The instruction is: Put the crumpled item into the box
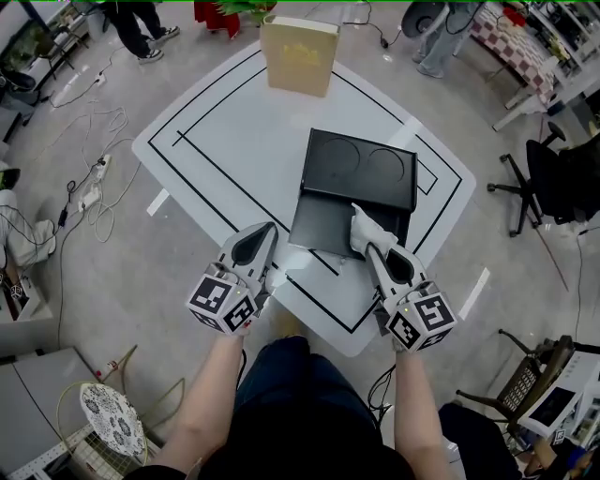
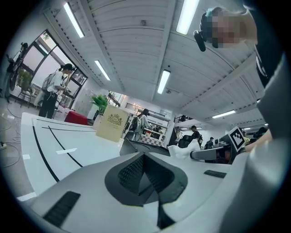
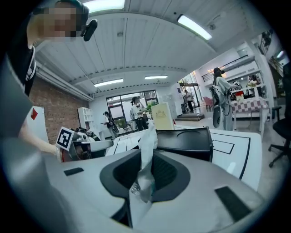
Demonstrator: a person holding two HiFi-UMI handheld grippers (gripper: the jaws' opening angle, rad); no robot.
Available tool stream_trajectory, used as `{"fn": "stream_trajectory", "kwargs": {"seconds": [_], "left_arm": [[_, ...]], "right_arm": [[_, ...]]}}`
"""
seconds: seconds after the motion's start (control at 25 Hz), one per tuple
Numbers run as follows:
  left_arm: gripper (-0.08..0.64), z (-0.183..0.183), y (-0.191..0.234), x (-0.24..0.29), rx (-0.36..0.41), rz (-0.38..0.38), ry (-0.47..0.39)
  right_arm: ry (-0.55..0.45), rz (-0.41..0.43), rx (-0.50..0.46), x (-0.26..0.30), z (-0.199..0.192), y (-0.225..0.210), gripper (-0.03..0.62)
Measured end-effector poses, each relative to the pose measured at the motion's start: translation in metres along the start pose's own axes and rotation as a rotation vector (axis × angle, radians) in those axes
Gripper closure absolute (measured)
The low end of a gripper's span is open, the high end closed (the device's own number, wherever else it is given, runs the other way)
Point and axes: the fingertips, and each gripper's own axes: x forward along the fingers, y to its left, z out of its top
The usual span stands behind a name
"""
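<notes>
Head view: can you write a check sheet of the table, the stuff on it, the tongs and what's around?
Surface: white table with black lines.
Job's things: crumpled white paper; black box, open.
Clutter: tan upright box at the far edge.
Grippers: right tongs shut on the crumpled white paper; left tongs shut, empty.
Cables: loose cables on the floor, left.
Surroundings: office chair; people standing.

Head view looks steeply down; both low gripper views share the box point(image 1: 359, 178).
</notes>
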Motion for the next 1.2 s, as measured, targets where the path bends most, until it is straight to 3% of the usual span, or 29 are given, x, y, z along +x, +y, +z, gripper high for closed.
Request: {"fn": "stream_trajectory", "kwargs": {"seconds": [0.48, 1.0, 1.2], "left_arm": [[0.56, -0.002, 0.013, 0.009, -0.015, -0.001, -0.006], [0.56, 0.002, 0.018, 0.016, -0.013, -0.014, -0.008], [0.56, 0.0, 0.024, 0.013, -0.014, -0.009, -0.004]], "right_arm": [[0.152, 0.005, -0.255, 0.026, -0.011, 0.008, 0.534], [0.357, -0.043, -0.697, 0.054, -0.025, 0.005, 0.532], [0.402, -0.043, -0.806, 0.063, -0.032, 0.004, 0.532]]}}
